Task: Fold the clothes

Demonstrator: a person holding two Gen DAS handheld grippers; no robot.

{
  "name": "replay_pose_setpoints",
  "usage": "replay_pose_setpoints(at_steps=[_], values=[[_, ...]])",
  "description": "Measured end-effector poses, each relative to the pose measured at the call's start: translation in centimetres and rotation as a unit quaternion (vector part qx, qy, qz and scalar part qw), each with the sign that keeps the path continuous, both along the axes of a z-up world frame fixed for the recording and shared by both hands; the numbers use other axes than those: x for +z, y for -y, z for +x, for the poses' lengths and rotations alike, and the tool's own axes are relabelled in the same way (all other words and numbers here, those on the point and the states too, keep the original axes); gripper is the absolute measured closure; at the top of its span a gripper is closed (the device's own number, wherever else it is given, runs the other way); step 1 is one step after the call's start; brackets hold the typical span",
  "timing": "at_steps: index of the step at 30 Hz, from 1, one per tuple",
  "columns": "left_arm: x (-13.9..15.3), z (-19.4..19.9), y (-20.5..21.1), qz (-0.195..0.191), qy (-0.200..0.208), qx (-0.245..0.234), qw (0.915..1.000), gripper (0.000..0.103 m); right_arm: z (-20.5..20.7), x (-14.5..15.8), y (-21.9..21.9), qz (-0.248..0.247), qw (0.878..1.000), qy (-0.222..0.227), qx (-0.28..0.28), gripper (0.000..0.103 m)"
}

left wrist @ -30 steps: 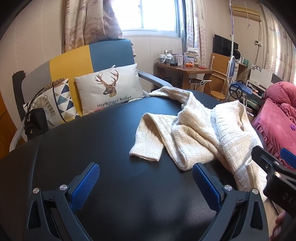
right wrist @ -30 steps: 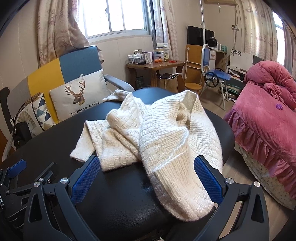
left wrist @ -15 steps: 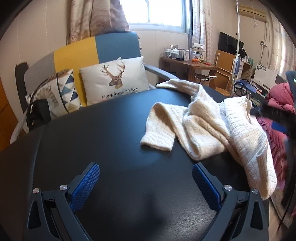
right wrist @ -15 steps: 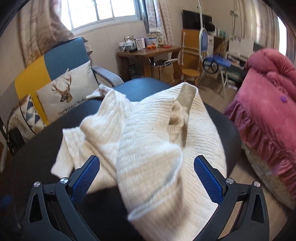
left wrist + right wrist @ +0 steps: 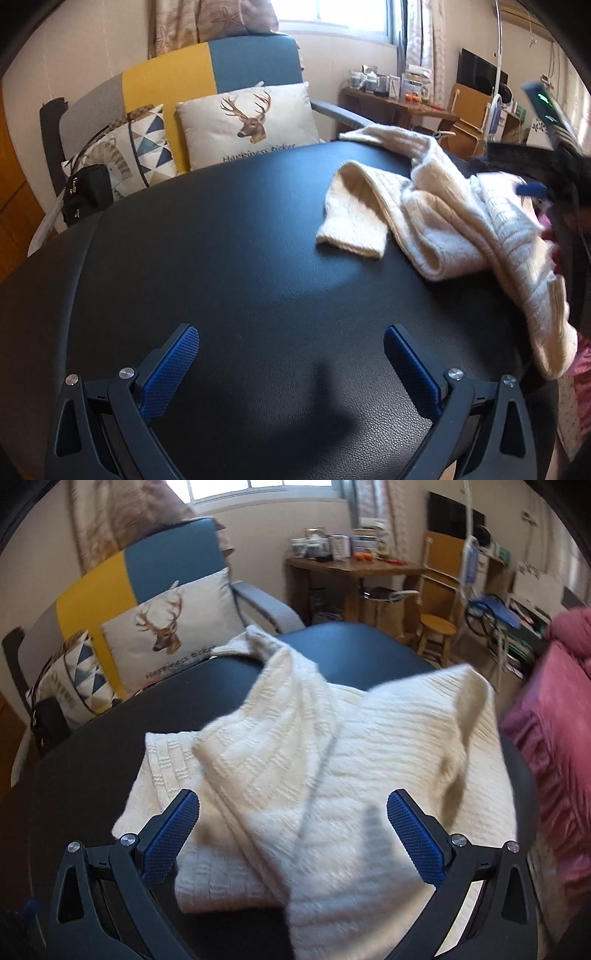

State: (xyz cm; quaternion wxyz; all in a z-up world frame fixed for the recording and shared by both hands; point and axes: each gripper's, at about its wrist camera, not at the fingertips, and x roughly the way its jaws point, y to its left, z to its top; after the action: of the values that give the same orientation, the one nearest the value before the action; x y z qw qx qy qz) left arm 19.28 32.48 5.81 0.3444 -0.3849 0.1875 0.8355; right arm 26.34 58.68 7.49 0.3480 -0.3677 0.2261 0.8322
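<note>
A cream knitted sweater (image 5: 443, 221) lies crumpled on the right side of the black round table (image 5: 221, 258), one sleeve cuff (image 5: 351, 240) pointing left and its hem hanging over the right edge. My left gripper (image 5: 291, 365) stands open over bare tabletop, well short of the sweater. In the right wrist view the sweater (image 5: 332, 775) fills the middle, and my right gripper (image 5: 293, 834) hovers open right above it, with folds of knit between and under the blue pads. The right gripper also shows blurred at the left wrist view's right edge.
Behind the table stands a blue, yellow and grey sofa (image 5: 207, 74) with a deer cushion (image 5: 247, 122), a patterned cushion and a black bag (image 5: 86, 194). A wooden desk (image 5: 354, 572) and stool (image 5: 437, 627) sit at the back. A pink bed (image 5: 554, 720) lies to the right.
The right gripper has advanced over the sweater, which now fills its view. The left gripper has drawn back and left, so the sweater sits farther right in its view.
</note>
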Motion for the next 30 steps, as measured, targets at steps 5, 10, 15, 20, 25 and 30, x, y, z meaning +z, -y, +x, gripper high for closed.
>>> replay_pose_setpoints(at_steps=[5,10,15,20,25,30], values=[[-0.3,0.9,-0.5,-0.009,-0.007,-0.018,0.9998,0.001,-5.1,-5.5,-2.2,-0.041,0.991,0.115,0.057,0.0],[-1.0,0.5,-0.6,-0.008,0.013,-0.017,0.9997,0.001,-5.5,-8.8,-1.4,0.026,0.987,0.134,0.088,0.0],[-2.0,0.0,-0.6,-0.013,0.028,-0.011,0.9995,0.001,-5.0,-9.2,-1.0,0.036,0.989,0.121,0.083,0.0],[-2.6,-0.2,-0.1,-0.015,0.034,0.0,0.9993,0.001,-5.8,-9.5,-0.5,0.008,0.988,0.129,0.087,0.001],[-2.8,-0.9,1.3,-0.016,0.037,0.026,0.9988,0.001,-7.3,-9.7,2.2,0.001,0.986,0.121,0.113,0.001],[-2.9,-2.0,3.2,-0.018,0.04,0.057,0.9975,0.001,-9.1,-9.8,4.9,-0.011,0.988,0.095,0.122,0.001]])
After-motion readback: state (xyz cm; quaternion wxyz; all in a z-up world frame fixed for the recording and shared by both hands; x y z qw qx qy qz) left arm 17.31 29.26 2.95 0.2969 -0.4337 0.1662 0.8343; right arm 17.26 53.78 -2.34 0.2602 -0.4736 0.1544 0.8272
